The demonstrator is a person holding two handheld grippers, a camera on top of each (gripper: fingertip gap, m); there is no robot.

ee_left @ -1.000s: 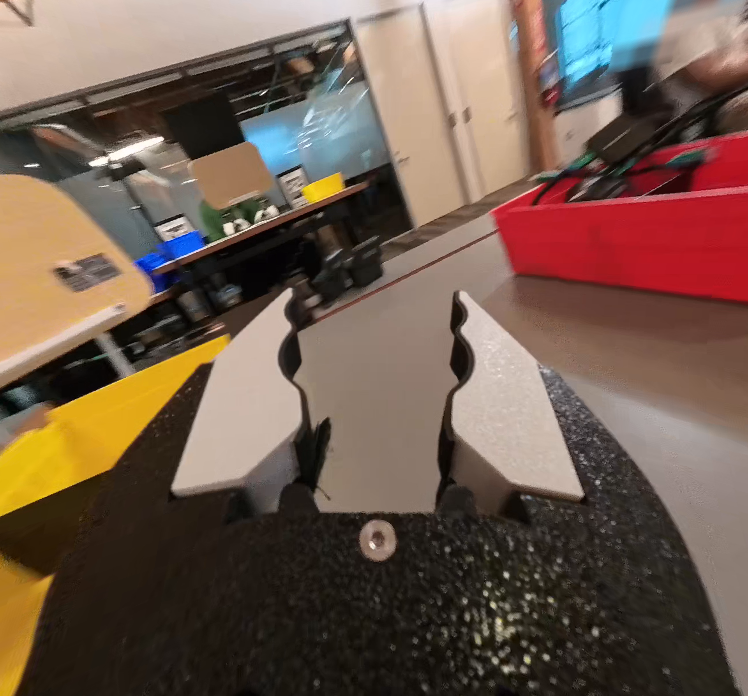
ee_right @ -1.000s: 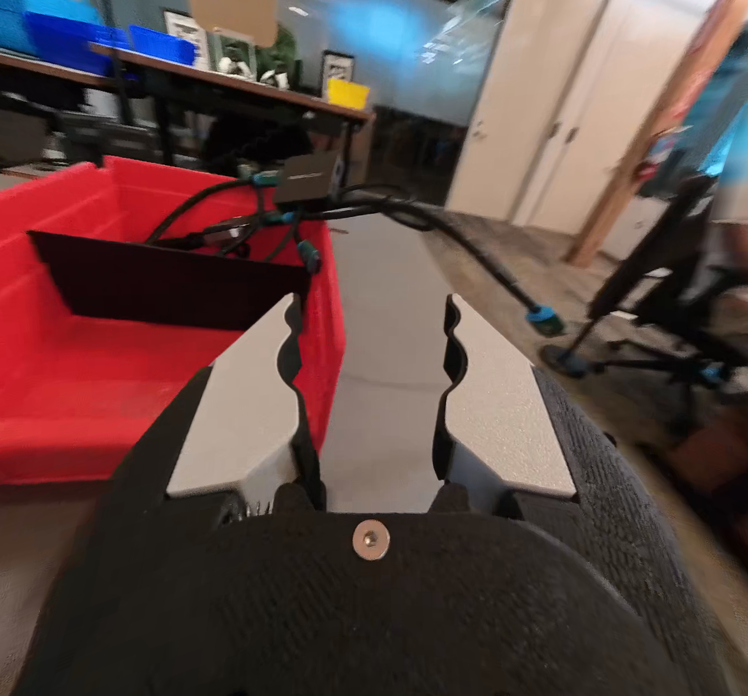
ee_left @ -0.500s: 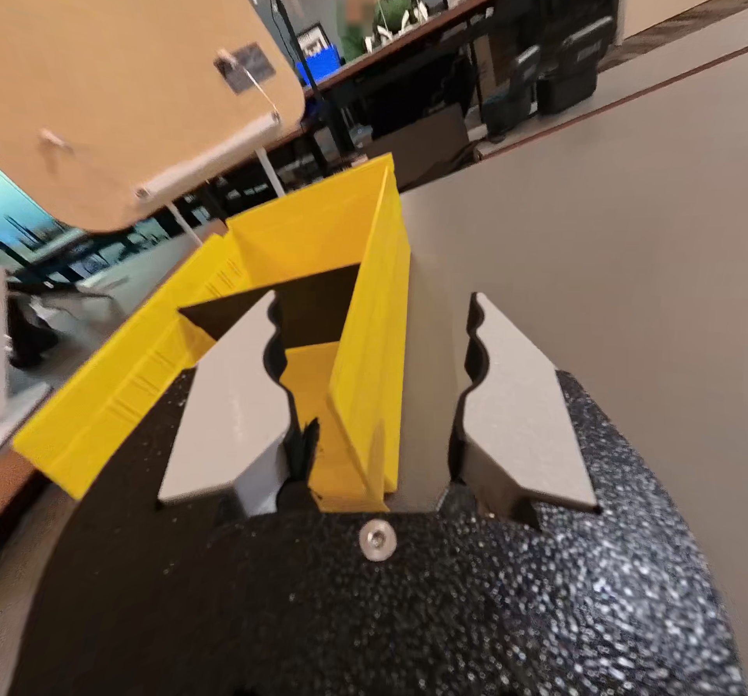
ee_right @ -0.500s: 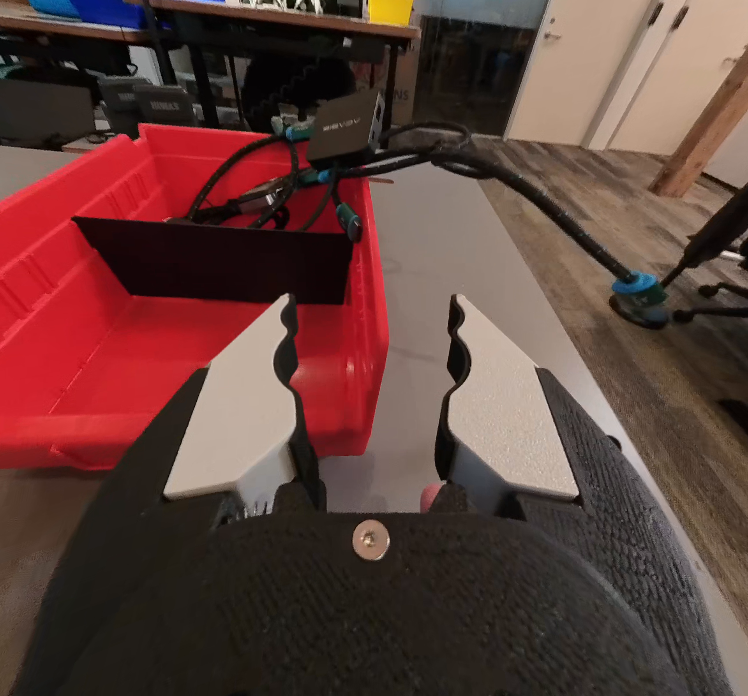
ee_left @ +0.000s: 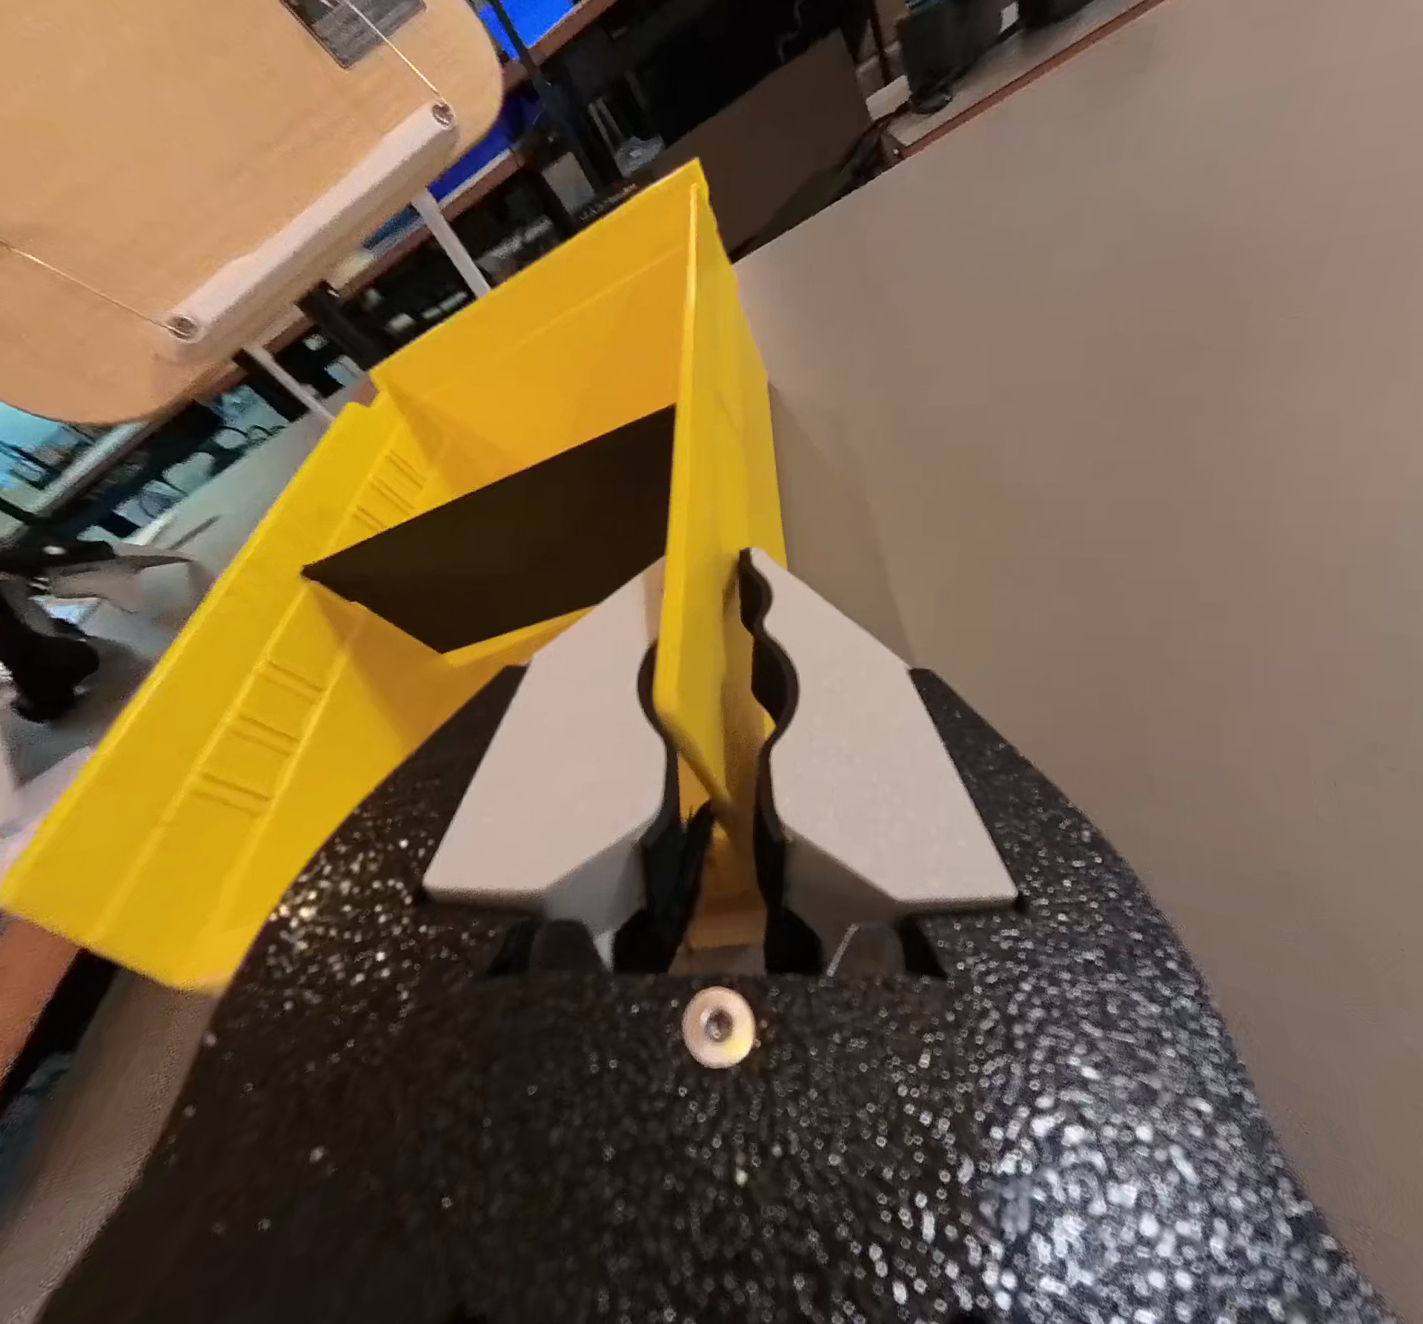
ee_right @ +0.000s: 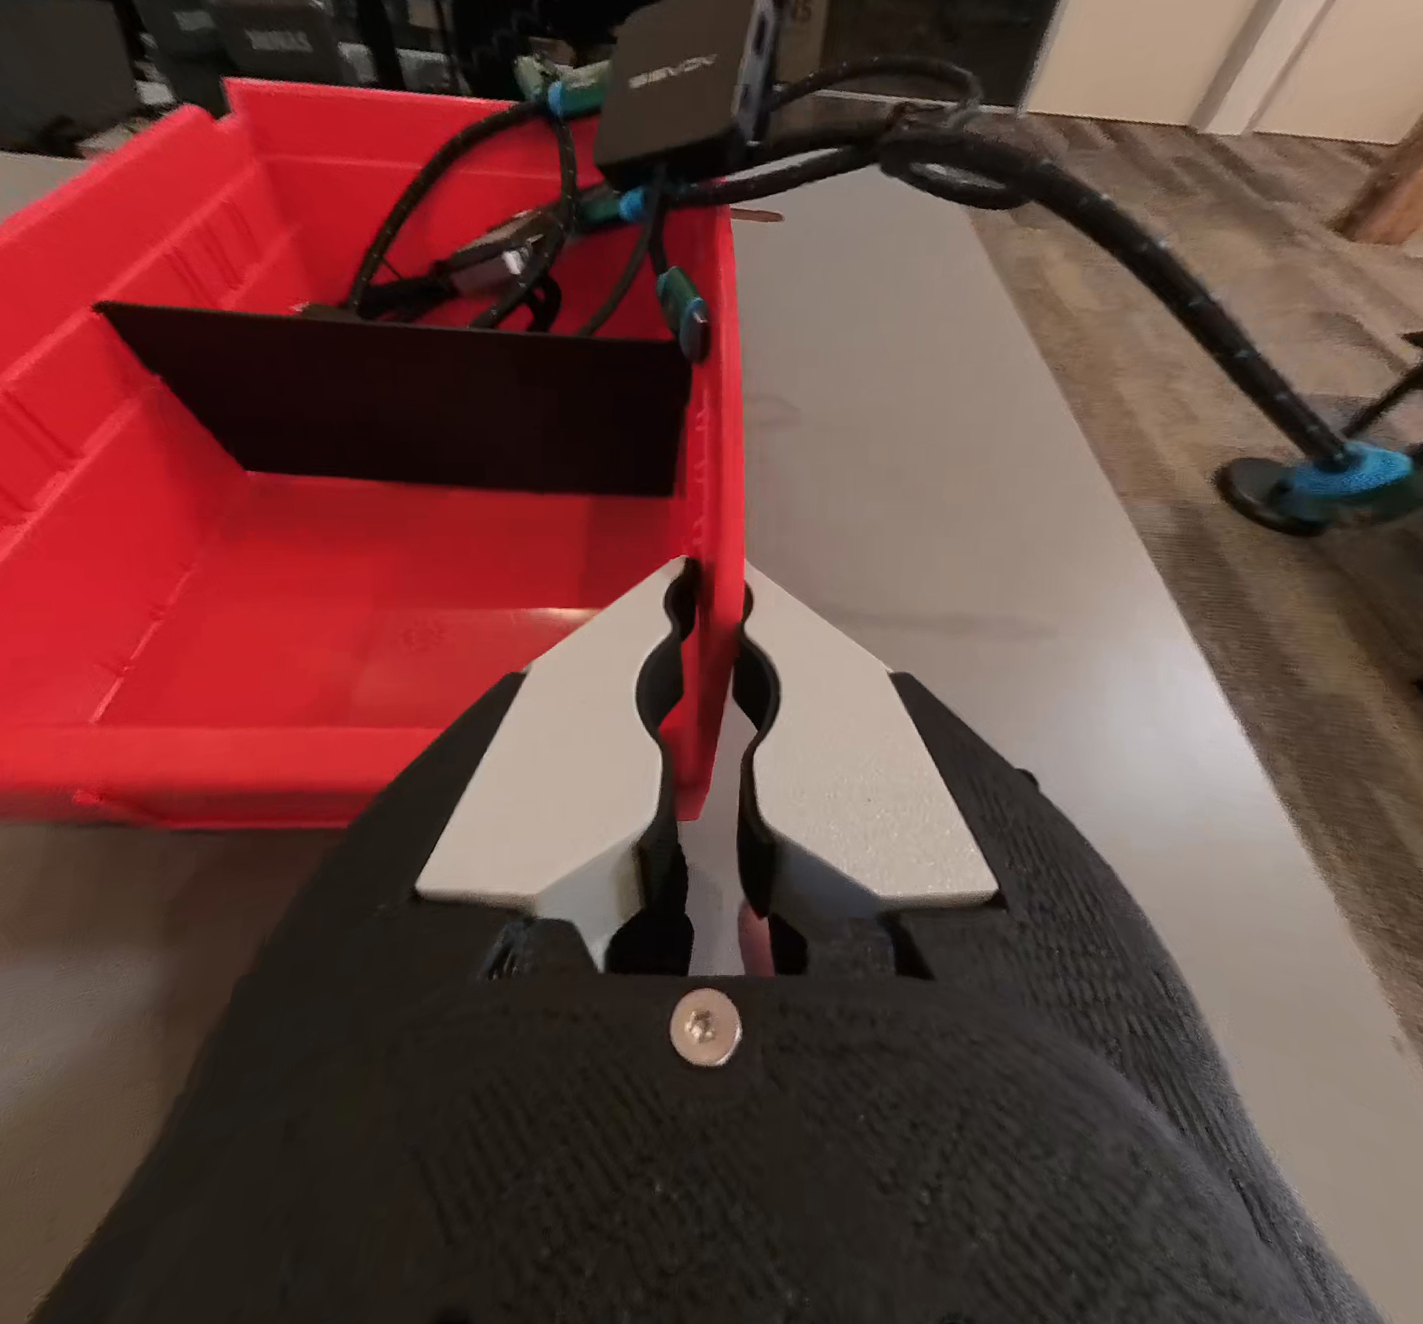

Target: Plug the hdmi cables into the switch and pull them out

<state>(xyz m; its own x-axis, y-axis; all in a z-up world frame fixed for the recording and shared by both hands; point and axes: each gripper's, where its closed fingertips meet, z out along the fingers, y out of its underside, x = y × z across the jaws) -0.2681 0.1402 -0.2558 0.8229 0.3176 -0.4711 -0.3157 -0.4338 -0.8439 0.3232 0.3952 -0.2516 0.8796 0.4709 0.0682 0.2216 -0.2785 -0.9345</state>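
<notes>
The red bin (ee_right: 231, 594), split by a black divider (ee_right: 400, 402), holds the cables (ee_right: 462, 209) in its far compartment, with the switch (ee_right: 678, 86) perched on its far rim, well beyond the right claw (ee_right: 712, 598), which grips the bin's right wall. The left claw (ee_left: 697, 594) clamps the yellow bin (ee_left: 308, 633) wall on the table (ee_left: 1078, 440).

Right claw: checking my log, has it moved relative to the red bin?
Yes. The right claw came forward and shut on the red bin side wall.

Each hand-held gripper (ee_left: 697, 640) (ee_right: 716, 633) has a speckled black body, grey scalloped fingers and one silver screw.
</notes>
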